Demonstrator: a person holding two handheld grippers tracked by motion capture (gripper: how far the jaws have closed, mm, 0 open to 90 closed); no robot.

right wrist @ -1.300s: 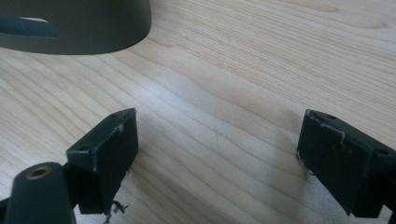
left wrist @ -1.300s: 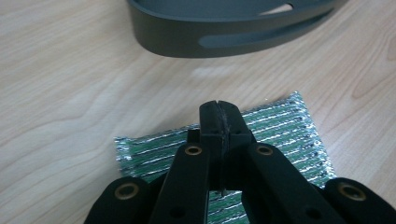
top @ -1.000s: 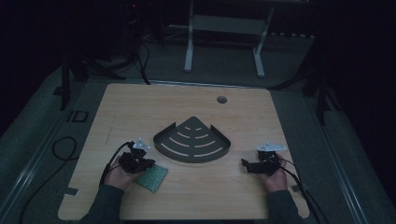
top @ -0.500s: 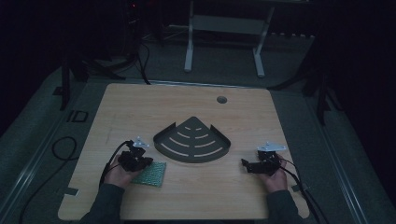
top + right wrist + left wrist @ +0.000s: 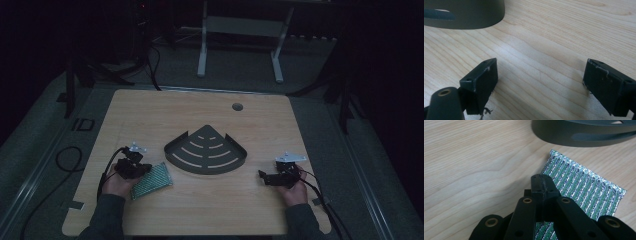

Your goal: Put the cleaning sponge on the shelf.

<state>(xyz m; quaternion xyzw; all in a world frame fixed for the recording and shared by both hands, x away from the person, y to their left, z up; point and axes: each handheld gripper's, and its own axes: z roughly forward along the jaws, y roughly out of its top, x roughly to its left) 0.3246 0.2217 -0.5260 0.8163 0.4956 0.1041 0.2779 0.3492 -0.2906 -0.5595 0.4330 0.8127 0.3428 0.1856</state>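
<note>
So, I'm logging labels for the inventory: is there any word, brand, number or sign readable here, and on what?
None readable.
Green and silver striped pad: pattern only, no print.
Dark corner shelf: slots only, no lettering.
Left gripper and right gripper: no markings legible.

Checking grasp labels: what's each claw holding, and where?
Left claw pinches the green-and-silver striped scouring pad at its near edge. Right claw is open, holding nothing.
</note>
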